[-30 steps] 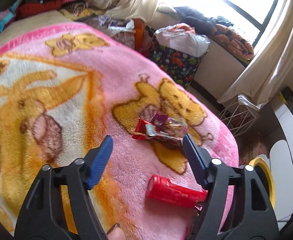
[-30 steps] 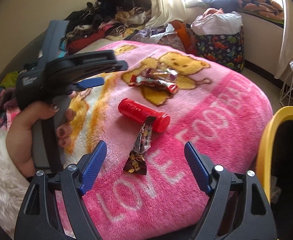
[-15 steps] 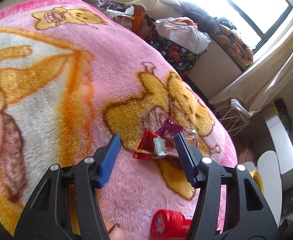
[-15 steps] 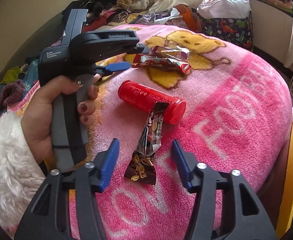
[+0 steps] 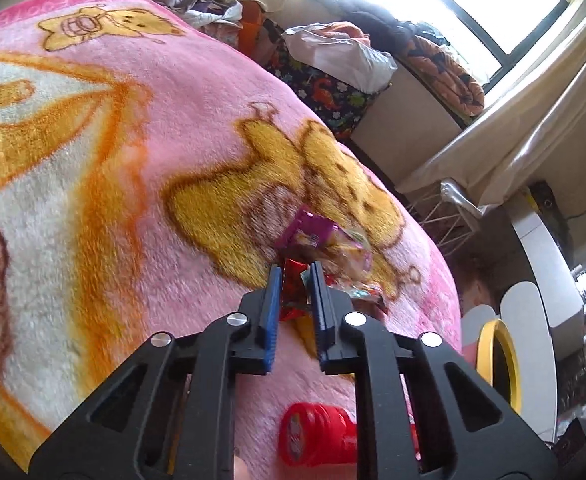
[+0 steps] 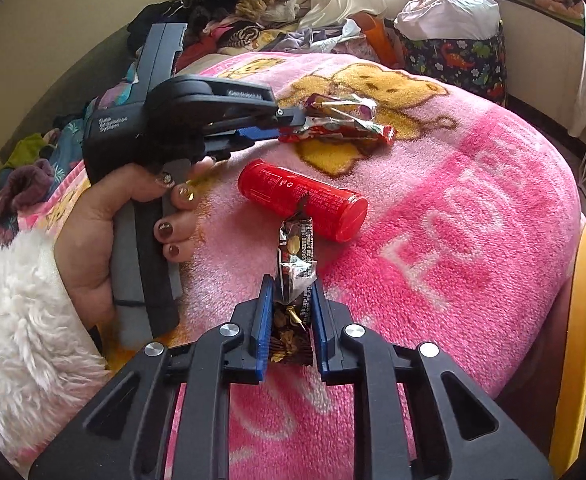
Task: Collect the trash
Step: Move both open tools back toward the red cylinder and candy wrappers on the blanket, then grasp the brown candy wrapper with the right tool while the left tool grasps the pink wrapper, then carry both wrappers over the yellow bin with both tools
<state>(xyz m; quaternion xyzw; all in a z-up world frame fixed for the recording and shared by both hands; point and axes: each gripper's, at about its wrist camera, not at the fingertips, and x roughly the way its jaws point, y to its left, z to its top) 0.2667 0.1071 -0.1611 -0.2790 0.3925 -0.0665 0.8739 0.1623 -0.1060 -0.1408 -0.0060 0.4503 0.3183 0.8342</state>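
My left gripper (image 5: 295,276) is shut on the end of a red snack wrapper (image 5: 293,286) lying on the pink blanket (image 5: 133,160); a purple wrapper (image 5: 313,236) lies just beyond it. The right wrist view shows that gripper (image 6: 289,128) pinching the red wrapper (image 6: 345,132). My right gripper (image 6: 291,292) is shut on a dark brown snack wrapper (image 6: 295,264), whose far end touches a red tube (image 6: 301,200) lying on its side. The red tube also shows in the left wrist view (image 5: 317,436).
A yellow-rimmed bin (image 6: 581,320) stands to the right of the bed; it also shows in the left wrist view (image 5: 497,364). A patterned bag (image 6: 453,56) and a white wire basket (image 5: 445,220) stand beyond the bed. Clothes pile (image 6: 245,12) at the back.
Both grippers moved forward and closed: the left onto the red wrapper, the right onto the dark brown wrapper. Both were open a second ago.
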